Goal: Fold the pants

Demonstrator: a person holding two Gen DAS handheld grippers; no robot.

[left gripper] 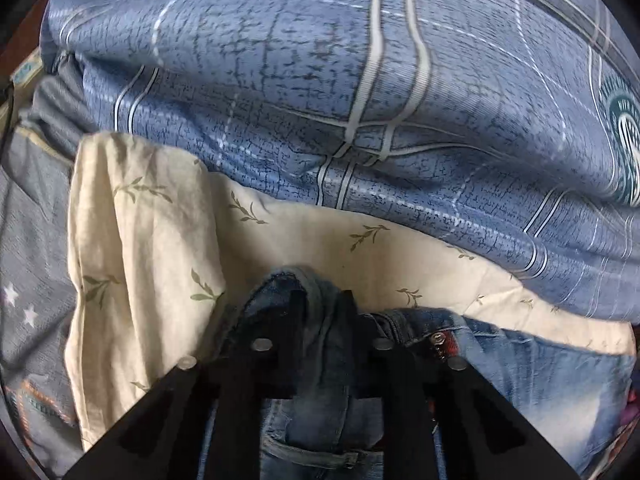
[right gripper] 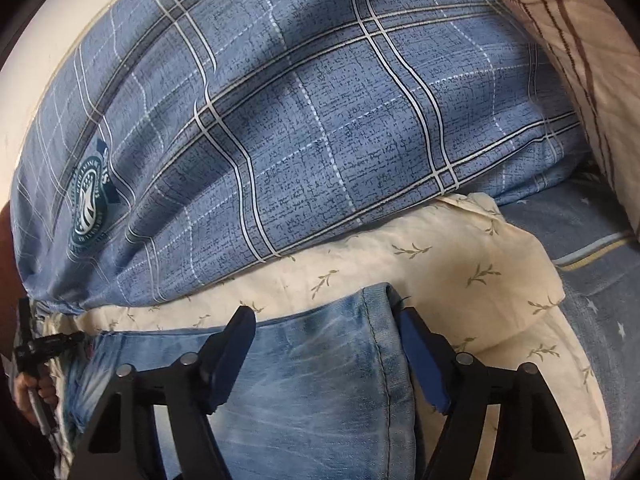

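Note:
The pants are faded blue jeans (left gripper: 520, 376) lying on a cream sheet with a leaf print (left gripper: 152, 264). My left gripper (left gripper: 322, 304) is shut on a bunched fold of the jeans at the waistband; a metal button (left gripper: 438, 338) shows just right of it. In the right wrist view the jeans (right gripper: 320, 380) lie flat with a folded edge and seam on the right. My right gripper (right gripper: 326, 320) is open, its fingers straddling that folded end. The left gripper (right gripper: 44, 348) and the hand holding it show at the far left edge.
A thick blue plaid duvet (left gripper: 320, 100) is piled right behind the jeans and also fills the right wrist view (right gripper: 320, 128). A grey-blue star-print bedsheet (left gripper: 28, 280) lies to the left. A beige striped quilt (right gripper: 580, 40) sits at the upper right.

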